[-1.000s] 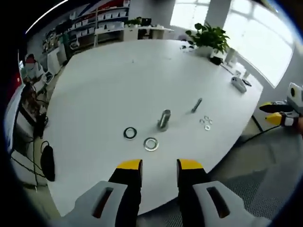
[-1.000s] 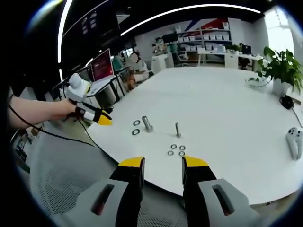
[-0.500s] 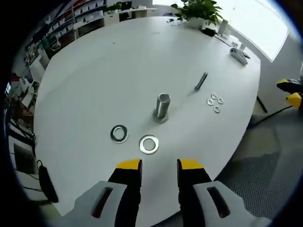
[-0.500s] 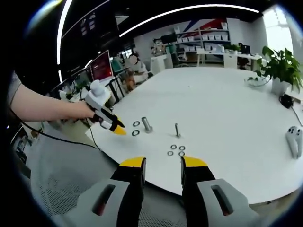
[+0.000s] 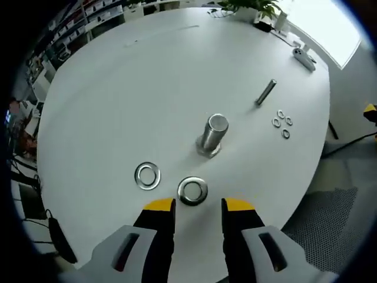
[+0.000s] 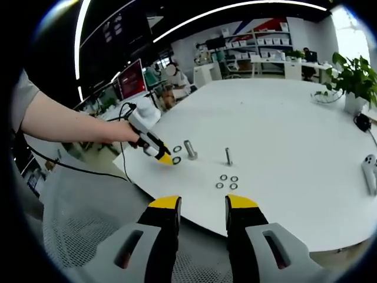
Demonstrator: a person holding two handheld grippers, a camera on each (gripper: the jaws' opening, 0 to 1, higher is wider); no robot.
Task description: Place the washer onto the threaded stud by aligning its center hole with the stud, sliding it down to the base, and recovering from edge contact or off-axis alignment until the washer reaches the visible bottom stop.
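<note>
Hovering with jaws spread and empty, the left gripper (image 5: 198,204) has a washer (image 5: 192,190) lying flat on the table (image 5: 118,88) just ahead of its tips. The upright stud (image 5: 212,134) stands beyond. The right gripper (image 6: 202,203), also spread, hangs well apart.
</note>
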